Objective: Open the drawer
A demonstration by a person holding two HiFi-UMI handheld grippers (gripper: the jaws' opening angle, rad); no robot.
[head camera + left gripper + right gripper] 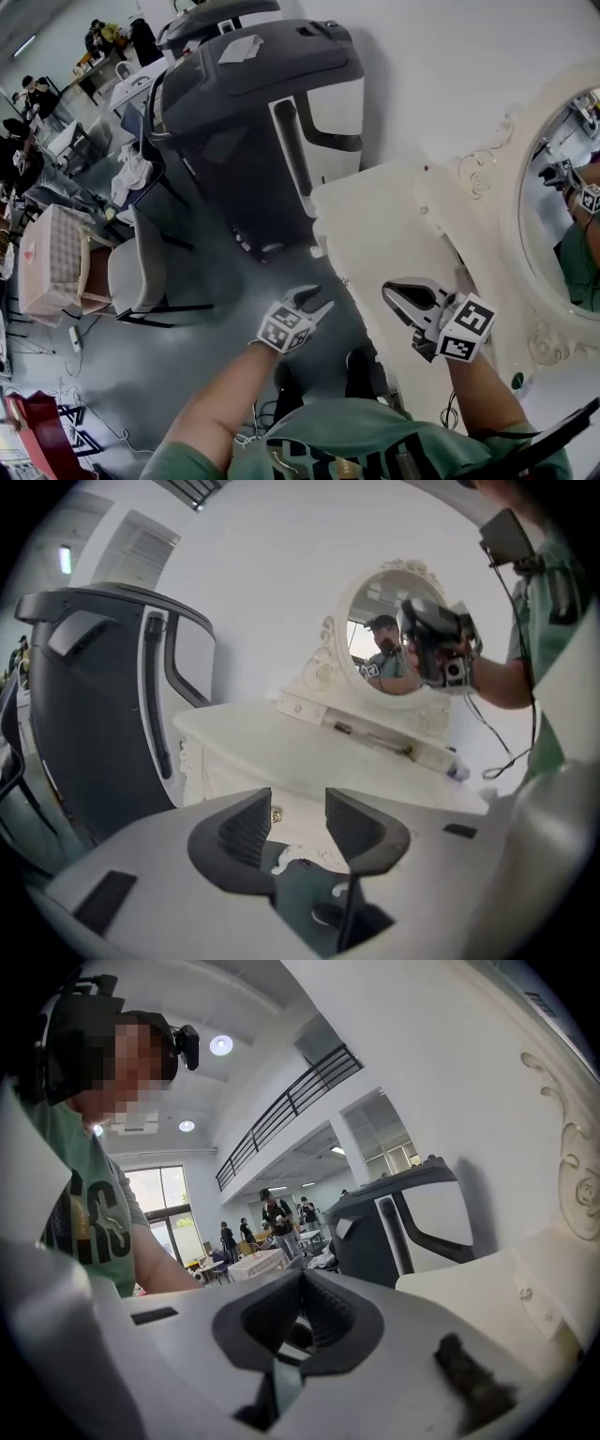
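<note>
The white dressing table point(375, 234) stands against the wall. Its drawer front point(292, 834) with a small brass knob point(275, 815) shows in the left gripper view, just under the tabletop edge. My left gripper point(298, 806) is open and points at that front; the knob sits in the gap beyond the jaws, apart from them. In the head view the left gripper point(314, 302) hangs off the table's front left corner, and the drawer is hidden under the top. My right gripper point(394, 292) hovers over the tabletop, shut point(300, 1312), with nothing between its fingers.
A large grey massage chair point(253, 112) stands close to the table's left side. An ornate oval mirror point(562, 187) rises at the table's back, with a small box drawer point(305, 708) and small items at its foot. Chairs and people fill the room beyond.
</note>
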